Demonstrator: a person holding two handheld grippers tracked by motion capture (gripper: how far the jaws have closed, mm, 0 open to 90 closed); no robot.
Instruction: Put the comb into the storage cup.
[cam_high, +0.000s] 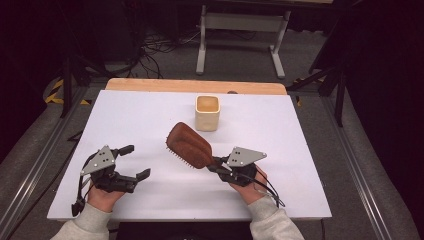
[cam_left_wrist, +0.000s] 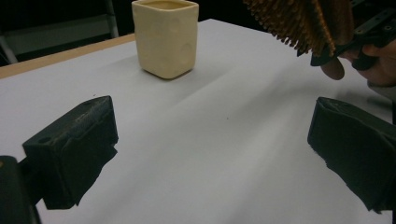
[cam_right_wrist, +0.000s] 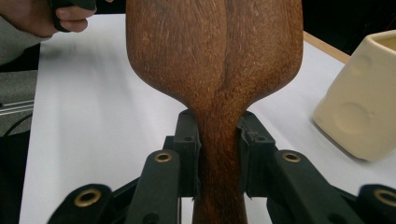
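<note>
**Hairbrush up in the air, cup sitting right behind it**

Hairbrush (cam_high: 189, 145) is off the counter (cam_high: 150, 125) right now, clamped by its handle in the right claw (cam_high: 218, 165). From the right gripper view you can see both black jaws pinching the narrow wooden neck, smooth back of the brush facing the camera. Its long axis runs from the claw up and away toward the far left, head leading, bristles pointing down and sideways at the white surface.

What matters for the next bit, I reckon: the cream cup (cam_high: 207, 113) stands just past the brush head, slightly to the right of where it points, upright, and apart from it. Looks empty from above, though I can't see all the way to the bottom. So the right hand is clearly the closer one, and my guess is the brush would need tipping handle-down or head-down to go in.

Left claw (cam_high: 134, 161) hangs low over the counter with jaws wide apart, nothing between them.
</note>
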